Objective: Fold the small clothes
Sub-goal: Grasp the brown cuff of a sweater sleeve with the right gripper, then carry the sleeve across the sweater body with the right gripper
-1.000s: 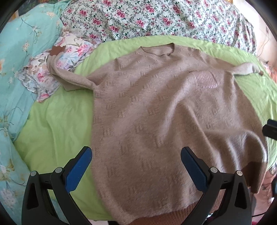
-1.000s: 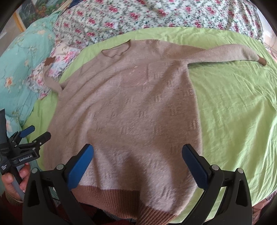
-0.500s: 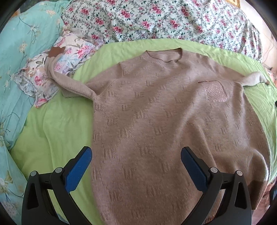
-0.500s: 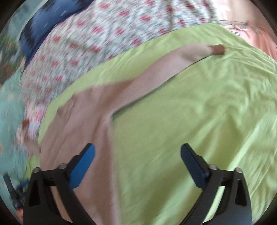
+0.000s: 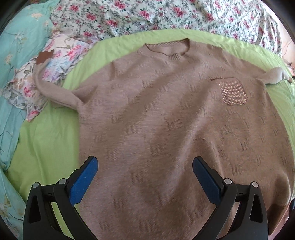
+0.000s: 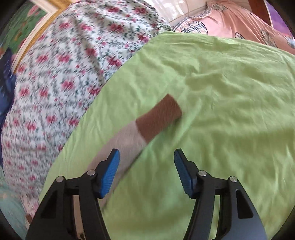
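A beige knit sweater (image 5: pixel 166 120) lies flat, front up, on a green sheet (image 5: pixel 46 147), with a shiny patch (image 5: pixel 233 92) on its chest. Its one sleeve (image 5: pixel 53 92) runs left onto floral cloth and ends in a brown cuff (image 5: pixel 44 57). My left gripper (image 5: pixel 144 177) is open and empty above the sweater's lower body. My right gripper (image 6: pixel 146 169) is open and empty just short of the other sleeve (image 6: pixel 127 144), whose brown cuff (image 6: pixel 158 118) lies on the sheet (image 6: pixel 221 129) ahead.
A floral quilt (image 5: pixel 166 14) borders the sheet at the back and shows in the right wrist view (image 6: pixel 64 73). A teal floral cover (image 5: pixel 11 92) and a small floral cloth (image 5: pixel 55 64) lie left. Pink fabric (image 6: pixel 248 27) sits beyond the sheet's far edge.
My right gripper has swung right from the sweater's hem to the outstretched sleeve end, and its jaws have narrowed a little. My left gripper has moved slightly forward over the sweater.
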`<state>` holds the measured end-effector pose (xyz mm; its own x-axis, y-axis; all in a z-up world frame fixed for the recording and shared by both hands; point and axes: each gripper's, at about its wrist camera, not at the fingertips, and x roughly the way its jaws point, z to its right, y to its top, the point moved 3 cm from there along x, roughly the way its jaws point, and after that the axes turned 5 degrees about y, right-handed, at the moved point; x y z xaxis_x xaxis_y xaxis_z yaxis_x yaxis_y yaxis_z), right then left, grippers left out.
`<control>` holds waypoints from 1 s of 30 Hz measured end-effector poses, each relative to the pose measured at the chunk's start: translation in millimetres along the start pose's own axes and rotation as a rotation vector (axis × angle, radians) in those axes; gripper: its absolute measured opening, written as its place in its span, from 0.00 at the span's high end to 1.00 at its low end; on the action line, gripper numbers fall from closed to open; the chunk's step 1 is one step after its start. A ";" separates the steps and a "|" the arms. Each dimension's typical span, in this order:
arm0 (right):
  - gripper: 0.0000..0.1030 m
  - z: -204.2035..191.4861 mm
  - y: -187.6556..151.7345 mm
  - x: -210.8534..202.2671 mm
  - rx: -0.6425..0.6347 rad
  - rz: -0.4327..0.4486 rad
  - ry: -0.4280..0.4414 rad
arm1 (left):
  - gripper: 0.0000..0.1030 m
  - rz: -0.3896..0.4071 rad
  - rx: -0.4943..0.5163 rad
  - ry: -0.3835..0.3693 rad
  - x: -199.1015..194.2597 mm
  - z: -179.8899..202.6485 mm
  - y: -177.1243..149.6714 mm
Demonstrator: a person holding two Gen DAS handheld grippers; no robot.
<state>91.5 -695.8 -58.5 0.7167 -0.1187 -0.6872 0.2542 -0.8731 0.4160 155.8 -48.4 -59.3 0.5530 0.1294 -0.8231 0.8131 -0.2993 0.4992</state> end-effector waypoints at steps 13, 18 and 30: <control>0.90 -88.5 -31.4 -25.4 -0.199 -0.030 0.095 | 0.00 -0.025 0.019 -0.026 16.0 19.4 6.8; 0.98 -195.5 -113.8 -33.4 -0.324 -0.194 0.315 | 0.00 -0.005 0.008 -0.049 10.0 16.0 1.2; 0.99 -361.3 -281.0 7.7 -0.578 -0.428 0.484 | 0.00 0.022 -0.127 -0.056 -1.6 -42.5 -13.8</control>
<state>260.2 -280.5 34.5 0.6482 0.4938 -0.5796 0.7613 -0.4037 0.5074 151.4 -4.3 -53.4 0.5626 0.0702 -0.8238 0.8195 -0.1789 0.5444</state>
